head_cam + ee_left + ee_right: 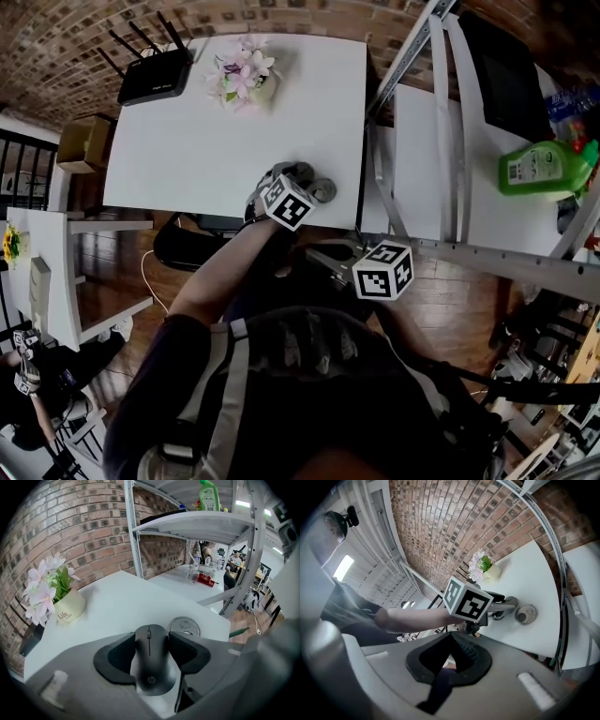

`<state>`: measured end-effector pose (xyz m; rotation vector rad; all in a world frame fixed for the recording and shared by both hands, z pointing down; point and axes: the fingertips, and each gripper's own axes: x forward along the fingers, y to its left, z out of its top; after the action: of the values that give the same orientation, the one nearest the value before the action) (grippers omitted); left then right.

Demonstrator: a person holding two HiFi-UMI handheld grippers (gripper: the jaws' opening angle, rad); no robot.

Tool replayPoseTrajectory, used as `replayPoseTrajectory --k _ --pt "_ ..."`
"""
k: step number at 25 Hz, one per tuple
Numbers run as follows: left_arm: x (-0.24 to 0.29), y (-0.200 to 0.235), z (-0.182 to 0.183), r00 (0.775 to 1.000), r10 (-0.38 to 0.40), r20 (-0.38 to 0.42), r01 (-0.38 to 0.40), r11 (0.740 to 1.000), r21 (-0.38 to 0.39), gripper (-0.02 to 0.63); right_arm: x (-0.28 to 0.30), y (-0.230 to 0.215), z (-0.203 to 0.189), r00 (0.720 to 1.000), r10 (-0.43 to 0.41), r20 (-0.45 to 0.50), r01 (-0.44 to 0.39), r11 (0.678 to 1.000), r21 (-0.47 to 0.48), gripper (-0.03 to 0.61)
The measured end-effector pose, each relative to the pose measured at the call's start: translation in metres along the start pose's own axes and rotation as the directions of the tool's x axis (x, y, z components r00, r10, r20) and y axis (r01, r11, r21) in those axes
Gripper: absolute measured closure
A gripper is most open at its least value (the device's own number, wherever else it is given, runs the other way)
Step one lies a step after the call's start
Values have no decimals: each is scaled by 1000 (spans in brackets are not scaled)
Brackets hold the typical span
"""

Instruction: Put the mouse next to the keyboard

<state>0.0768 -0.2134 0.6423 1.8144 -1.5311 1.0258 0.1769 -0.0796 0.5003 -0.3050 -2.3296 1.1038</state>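
Observation:
In the left gripper view a black mouse (151,660) sits lengthwise between the two dark pads, and both pads press on its sides. My left gripper (151,644) is shut on it just over the near edge of the white table (126,606). The head view shows this gripper (298,178) at the table's front edge, right of centre. My right gripper (453,637) hangs off the table near the person's body, its pads meeting at the tips with nothing between them. I cannot make out a keyboard for certain.
A round metal disc (324,190) lies just right of the left gripper. A flower pot (246,77) and a black router (155,77) stand at the table's far side. A metal shelf frame (441,122) to the right carries a green bottle (544,169) and a dark flat object (506,75).

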Motion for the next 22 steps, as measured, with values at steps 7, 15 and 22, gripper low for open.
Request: replayPoseTrajectory --k 7,15,22 --pt "-1 1 1 1000 10 9 -10 1000 0 382 -2 2 -14 999 24 -31 -24 1000 -5 574" --pt "-4 12 -8 999 35 -11 -35 999 -33 383 -2 4 -20 999 23 -40 -23 1000 -8 574" --pt "-9 22 -16 1000 24 0 -24 999 -47 383 12 11 -18 999 10 -51 -11 1000 -19 574"
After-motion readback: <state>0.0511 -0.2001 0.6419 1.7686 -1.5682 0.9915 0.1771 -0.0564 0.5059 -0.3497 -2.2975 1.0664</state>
